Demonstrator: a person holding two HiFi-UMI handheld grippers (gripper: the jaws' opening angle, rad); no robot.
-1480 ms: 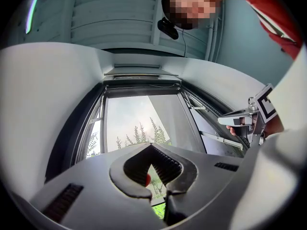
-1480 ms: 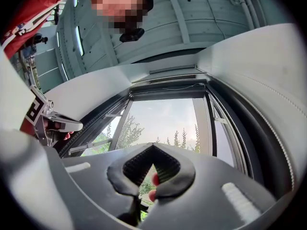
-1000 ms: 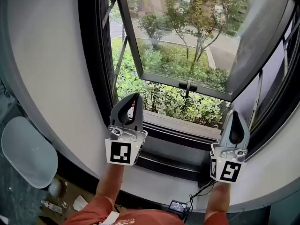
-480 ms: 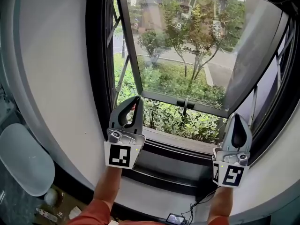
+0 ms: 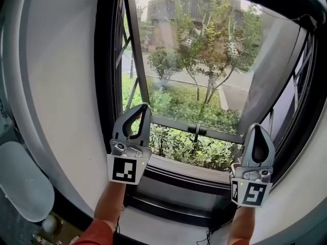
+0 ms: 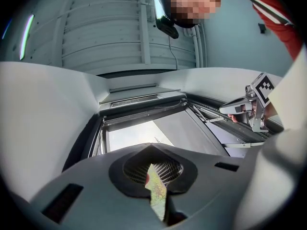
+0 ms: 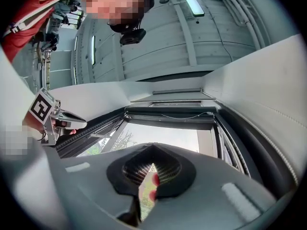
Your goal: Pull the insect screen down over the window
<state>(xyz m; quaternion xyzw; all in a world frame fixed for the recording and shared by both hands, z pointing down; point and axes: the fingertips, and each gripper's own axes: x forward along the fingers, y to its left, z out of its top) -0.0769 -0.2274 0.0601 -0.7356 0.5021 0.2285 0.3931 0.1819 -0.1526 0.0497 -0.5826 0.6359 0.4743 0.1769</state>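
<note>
A: How many grippers in front of the window [image 5: 107, 60]?
B: Two; the left gripper [image 5: 144, 107] before its left side; the right gripper [image 5: 257, 127] before its right side; two marker cubes [image 5: 125, 170], one per gripper.
A: And forearms [image 5: 110, 205]?
B: Two, below the window; one behind each gripper.
A: On the window itself?
B: One open sash [image 5: 204, 60]; one handle [image 5: 197, 131] on its lower rail.
A: Anything else?
B: One pale rounded object [image 5: 23, 188], low and left of the window.

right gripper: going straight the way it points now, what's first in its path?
Probably the dark top window rail: the shut right gripper aims up towards it. Depth is unclear, so it might pass just below the rail instead.
</note>
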